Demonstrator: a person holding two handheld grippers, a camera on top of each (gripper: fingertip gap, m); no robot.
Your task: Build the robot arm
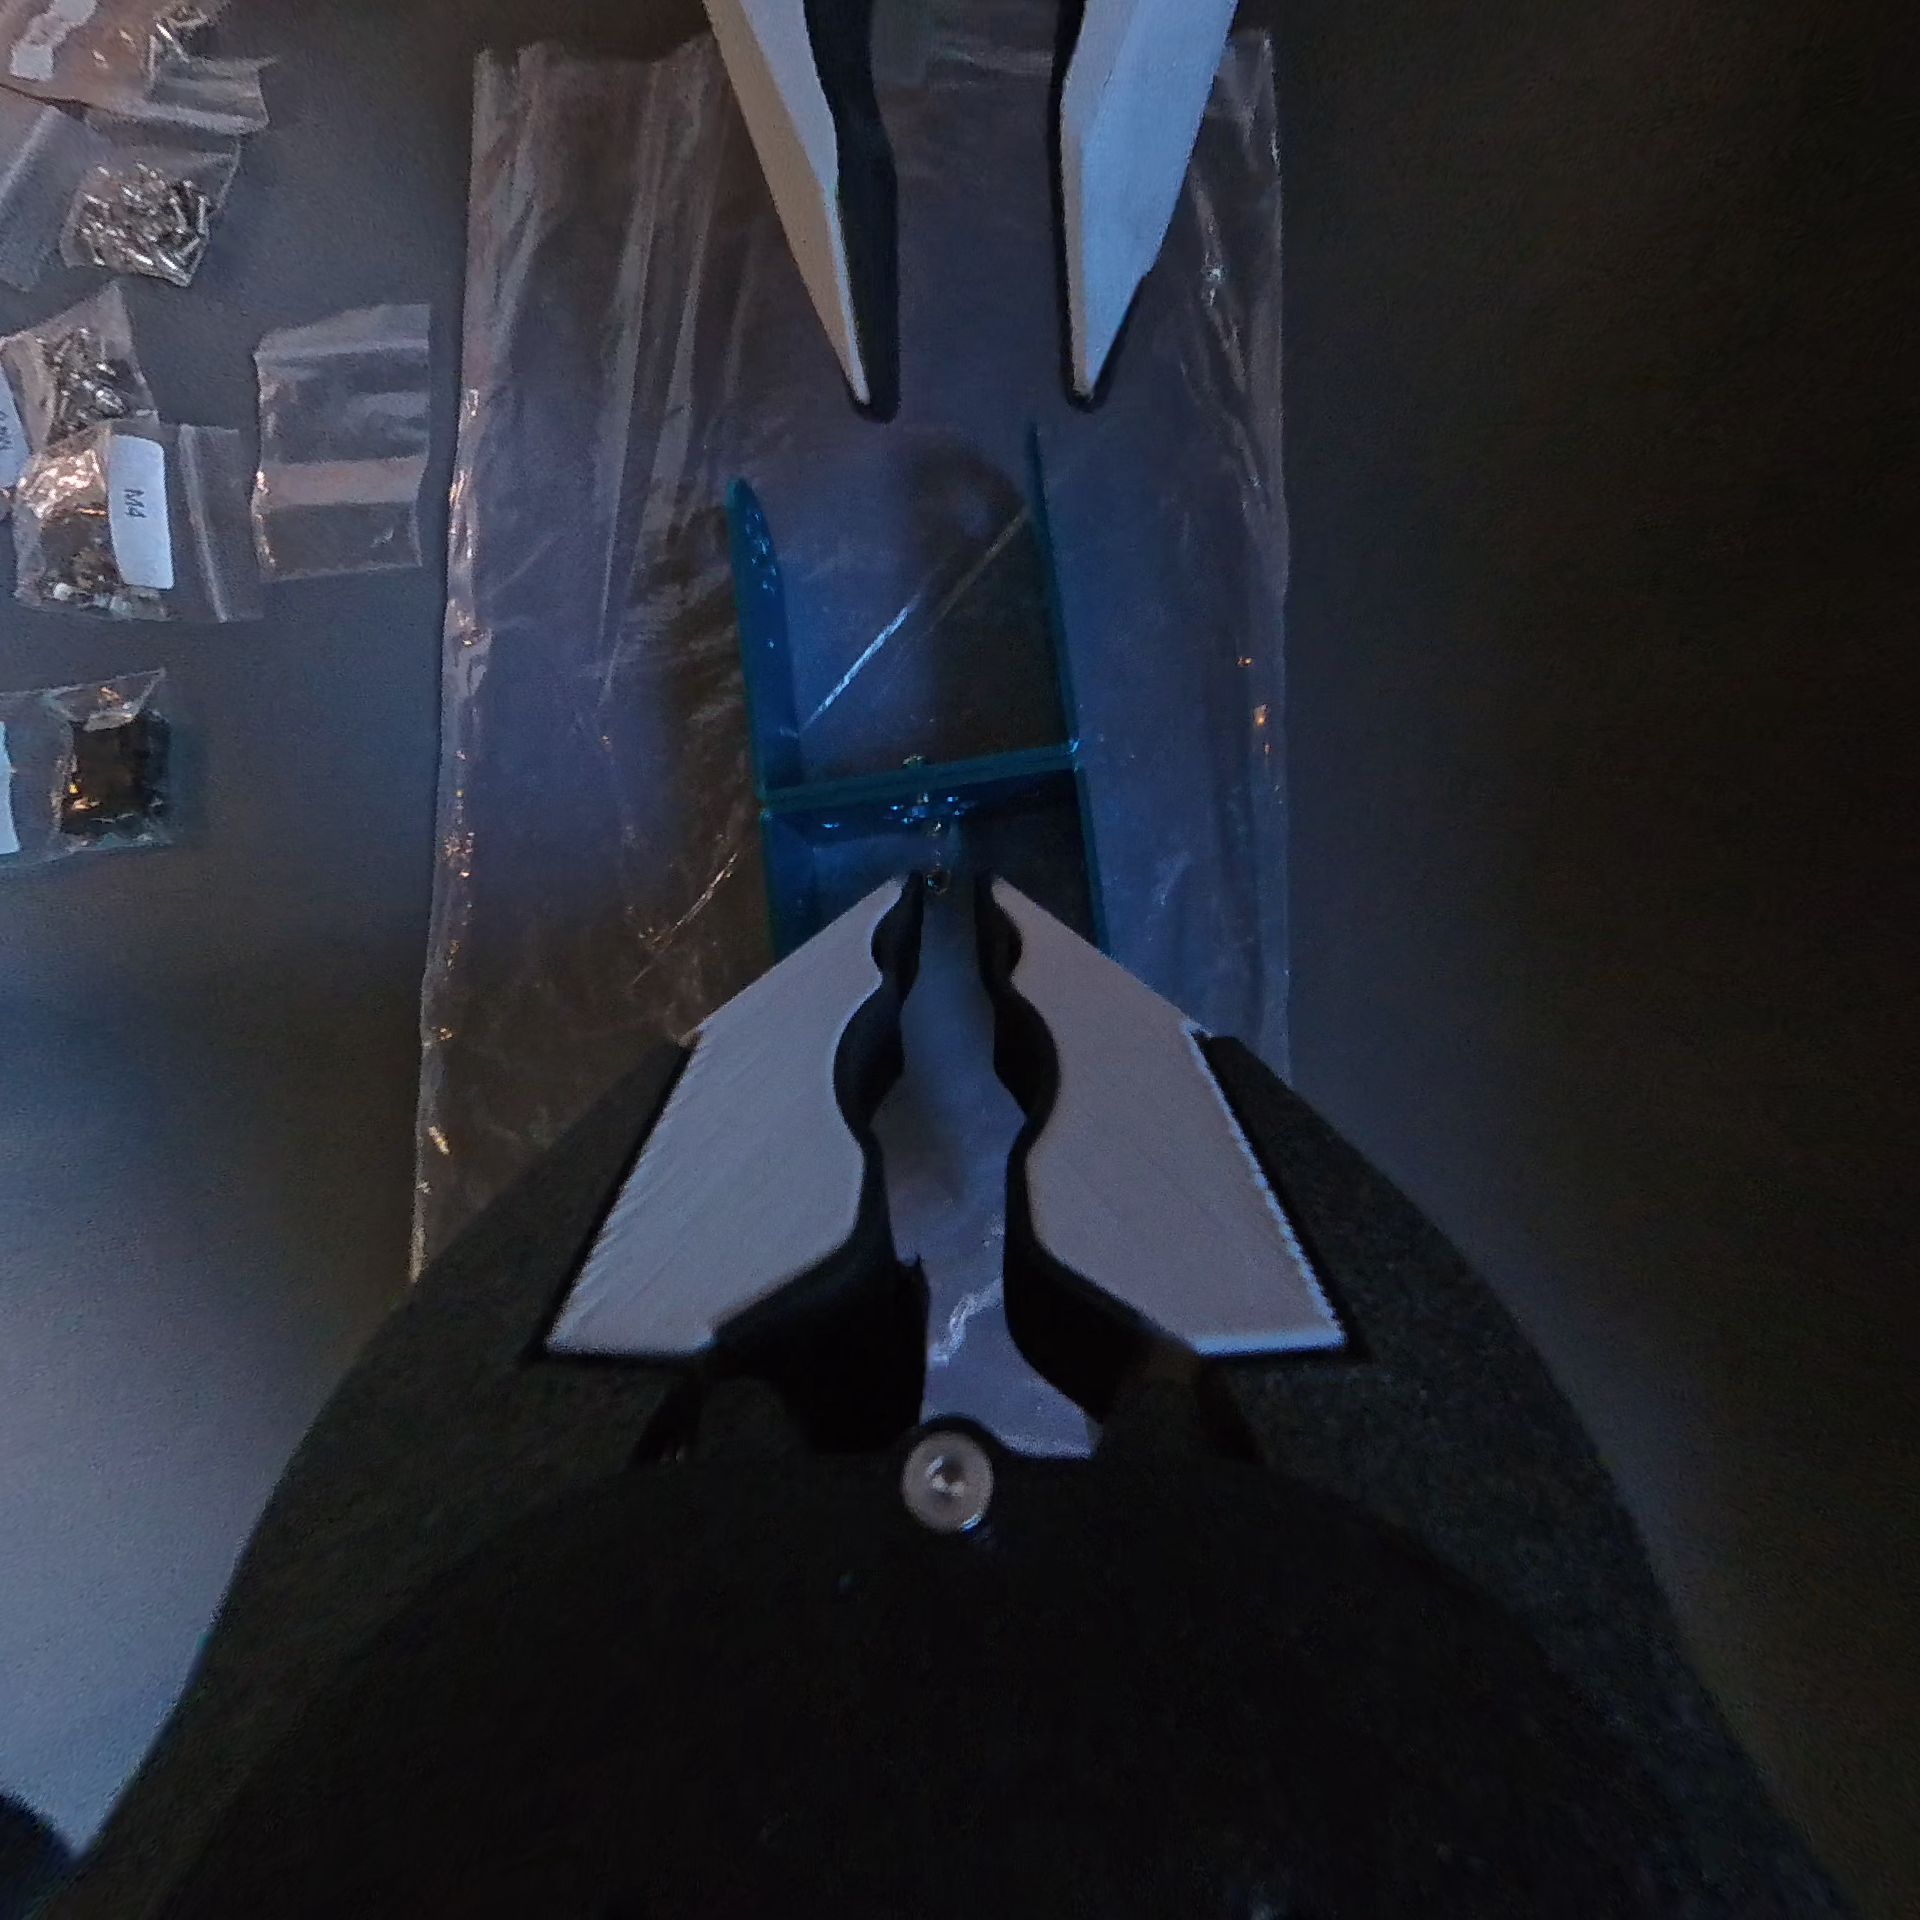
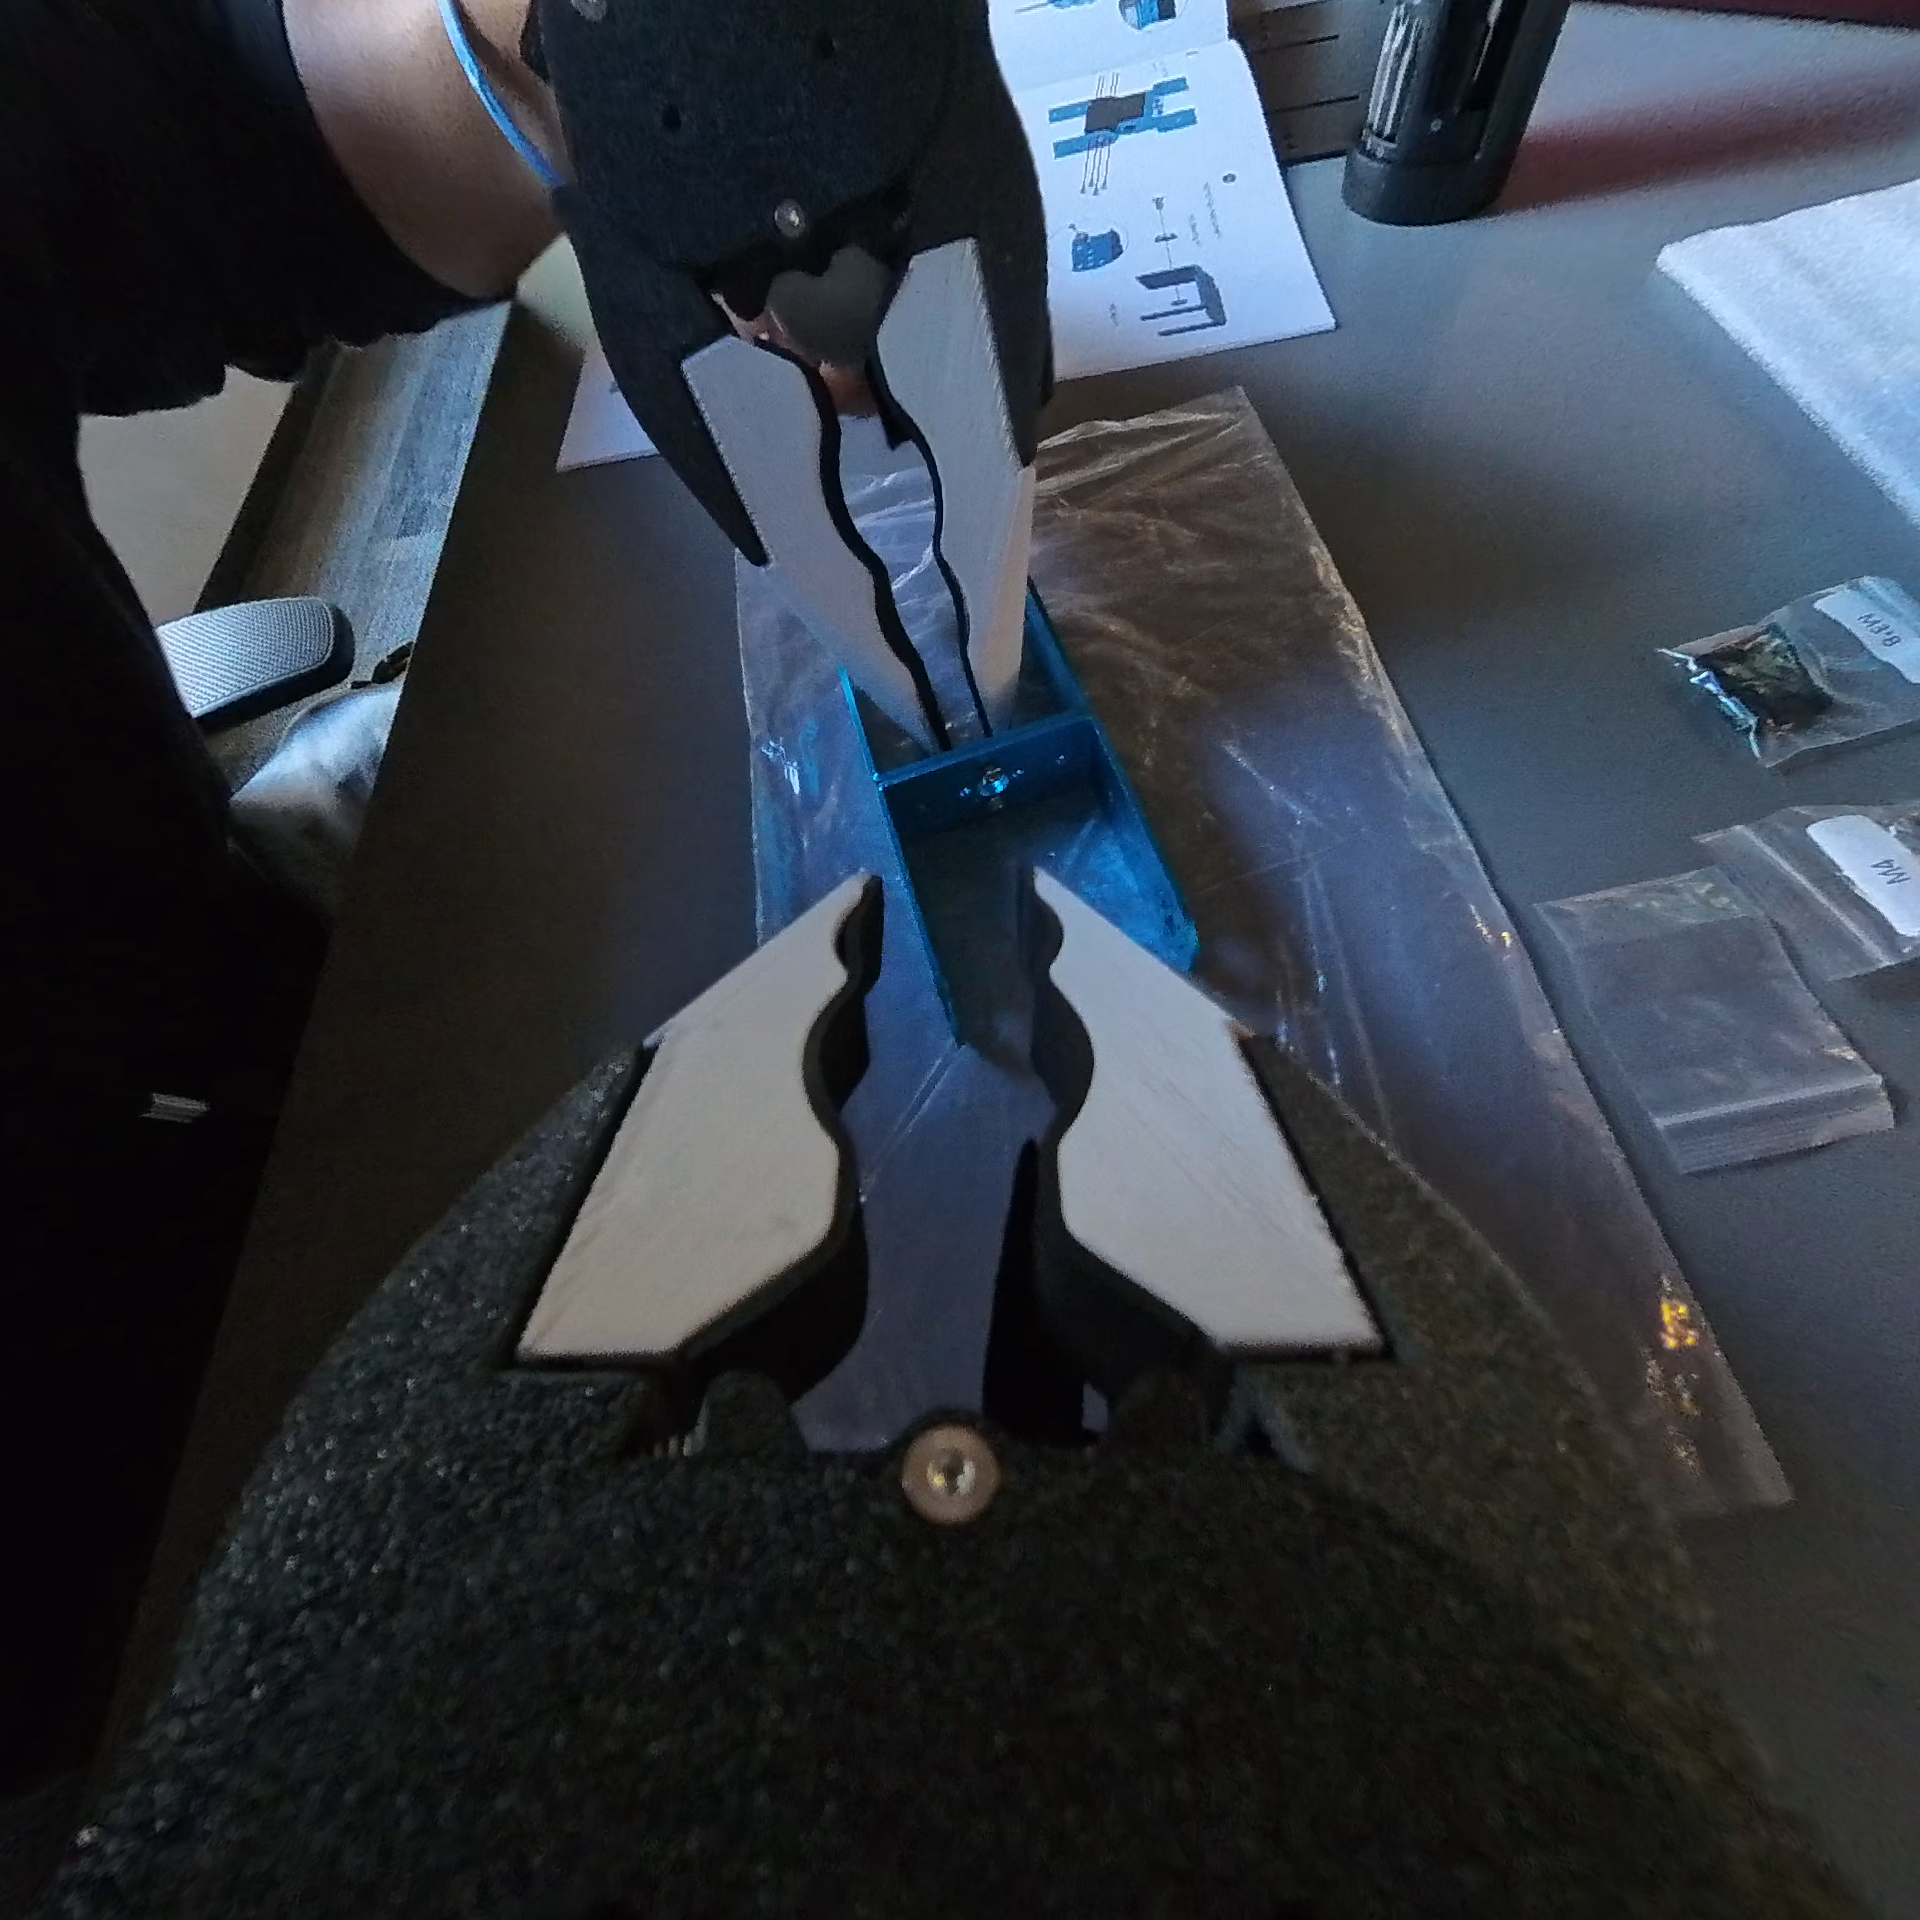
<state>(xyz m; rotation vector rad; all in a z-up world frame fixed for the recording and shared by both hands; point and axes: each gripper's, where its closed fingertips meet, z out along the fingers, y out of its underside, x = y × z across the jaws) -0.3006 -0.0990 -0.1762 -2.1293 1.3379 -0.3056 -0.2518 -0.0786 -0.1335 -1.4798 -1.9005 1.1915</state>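
— Jaws on the left gripper (image 1: 954,883) first?

— A narrow gap only, tips right at the crossbar of the blue H-shaped frame (image 1: 1060,623), beside its screw (image 1: 935,805). Something tiny and metallic sits at the tips; whether it is pinched, I can't tell.

— And the right gripper (image 2: 956,883)?

— Parted wide, holding nothing. Seen from the left wrist it comes in from 12 o'clock, tips just short of the frame's far end.

— Where's the frame?

— Dead centre, lying on a clear plastic bag (image 2: 1299,727) on the dark table (image 1: 1558,727).

— Around it?

— Small zip bags of hardware (image 2: 1860,873) at 3 o'clock in the right wrist view, an instruction sheet (image 2: 1174,208) at 12 to 1 o'clock.
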